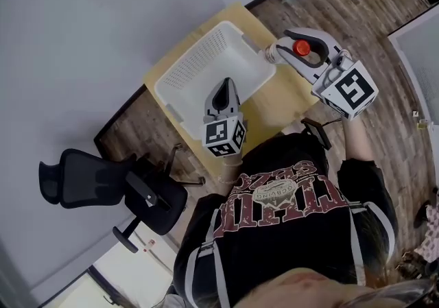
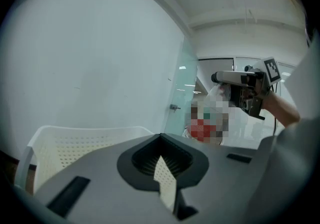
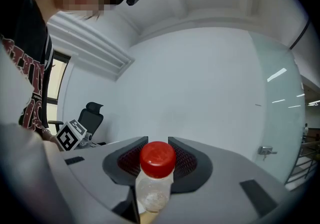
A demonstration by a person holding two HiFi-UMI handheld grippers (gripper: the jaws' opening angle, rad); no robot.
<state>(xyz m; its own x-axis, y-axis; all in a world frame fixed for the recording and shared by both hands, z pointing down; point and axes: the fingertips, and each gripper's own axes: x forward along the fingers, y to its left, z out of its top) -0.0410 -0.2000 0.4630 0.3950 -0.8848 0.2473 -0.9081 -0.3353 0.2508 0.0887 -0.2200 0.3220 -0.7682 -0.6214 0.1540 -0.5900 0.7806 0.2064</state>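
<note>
From the head view, a wooden table bears a white perforated basket, with a black office chair at 8 o'clock. Lettering on the person's shirt is too skewed to read. The left gripper, jaws pressed together on nothing, hovers over the basket's 5 o'clock corner. At the basket's 3 o'clock, the right gripper clamps a clear bottle. Only its own view shows the body under the red cap.
</note>
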